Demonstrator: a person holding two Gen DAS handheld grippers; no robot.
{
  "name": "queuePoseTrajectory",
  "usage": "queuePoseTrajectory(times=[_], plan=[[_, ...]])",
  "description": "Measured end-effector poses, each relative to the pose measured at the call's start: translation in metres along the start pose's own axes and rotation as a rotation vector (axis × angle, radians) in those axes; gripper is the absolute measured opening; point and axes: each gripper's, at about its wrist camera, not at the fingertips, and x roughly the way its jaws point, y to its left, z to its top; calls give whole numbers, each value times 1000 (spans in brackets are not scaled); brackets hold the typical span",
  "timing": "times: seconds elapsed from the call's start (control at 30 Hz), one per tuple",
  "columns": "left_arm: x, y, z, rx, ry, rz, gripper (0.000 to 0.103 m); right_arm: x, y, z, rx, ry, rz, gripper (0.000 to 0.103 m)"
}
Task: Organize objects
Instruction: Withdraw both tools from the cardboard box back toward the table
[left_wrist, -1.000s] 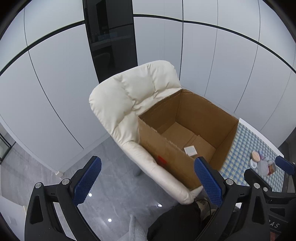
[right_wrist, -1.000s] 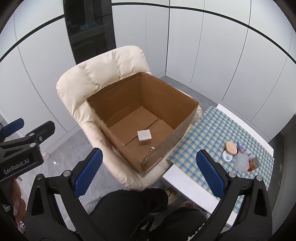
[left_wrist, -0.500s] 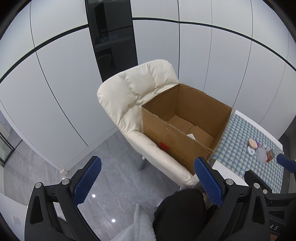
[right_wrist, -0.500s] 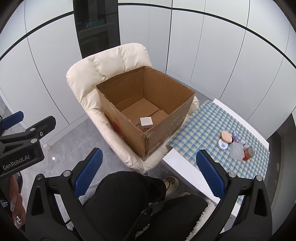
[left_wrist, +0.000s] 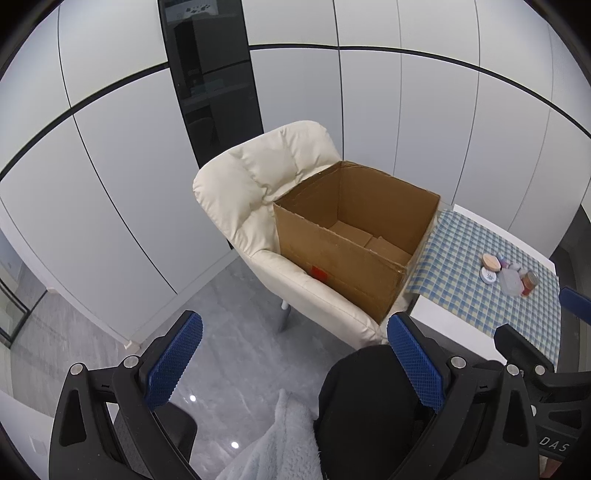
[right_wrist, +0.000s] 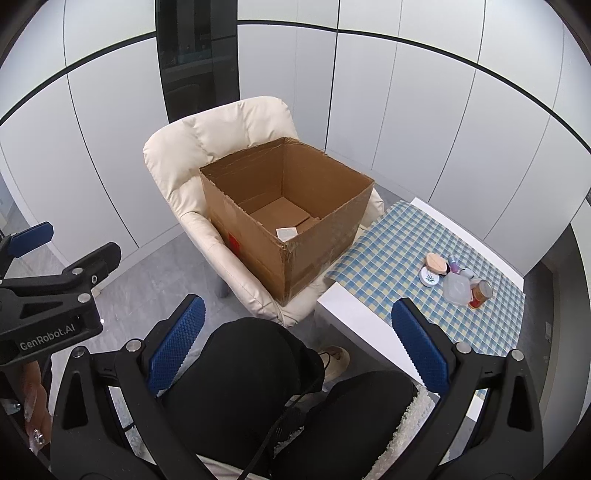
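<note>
An open cardboard box (left_wrist: 354, 254) (right_wrist: 295, 258) rests on a cream padded chair (left_wrist: 258, 184) (right_wrist: 207, 147). A small white box (right_wrist: 286, 232) lies on its floor, hidden in the left wrist view. A cluster of small items sits on the checked cloth: a round wooden-lidded jar (right_wrist: 436, 263), a white round lid (right_wrist: 430, 277), a clear plastic container (right_wrist: 457, 288) (left_wrist: 511, 281) and a red jar (right_wrist: 480, 293) (left_wrist: 529, 282). My left gripper (left_wrist: 291, 362) is open and empty, held high and back from the chair. My right gripper (right_wrist: 295, 343) is open and empty too, above the person's knees.
A white table (right_wrist: 354, 317) with a blue checked cloth (right_wrist: 391, 251) (left_wrist: 461, 266) stands right of the chair. The person's black-clad legs (right_wrist: 266, 387) fill the lower middle. White cabinet panels and a dark glass column (left_wrist: 210, 74) stand behind. Grey tiled floor (left_wrist: 229, 325) lies left of the chair.
Both grippers have drawn back and up from the box, so the chair, box and table appear smaller and farther. Both stay open and empty. The white box remains inside.
</note>
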Motion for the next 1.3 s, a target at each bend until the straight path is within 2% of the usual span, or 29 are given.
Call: queuePoseTrajectory(times=[0.3,0.57,0.83,1.3], plan=[[-18,-11,-1,23,-35,-18,100,-18,-12,-10,25,-22,-28,102],[-18,-36,5,69,-44,-47,100,-14,-39,-15,96,-18,-58,102],[-8,-77,12,143,-41,-103,100,-9,-82,-25,201,-4,-118,102],[2,-164,19,285,-37,-235,100,-24,-166,-63,381,30,-273,102]])
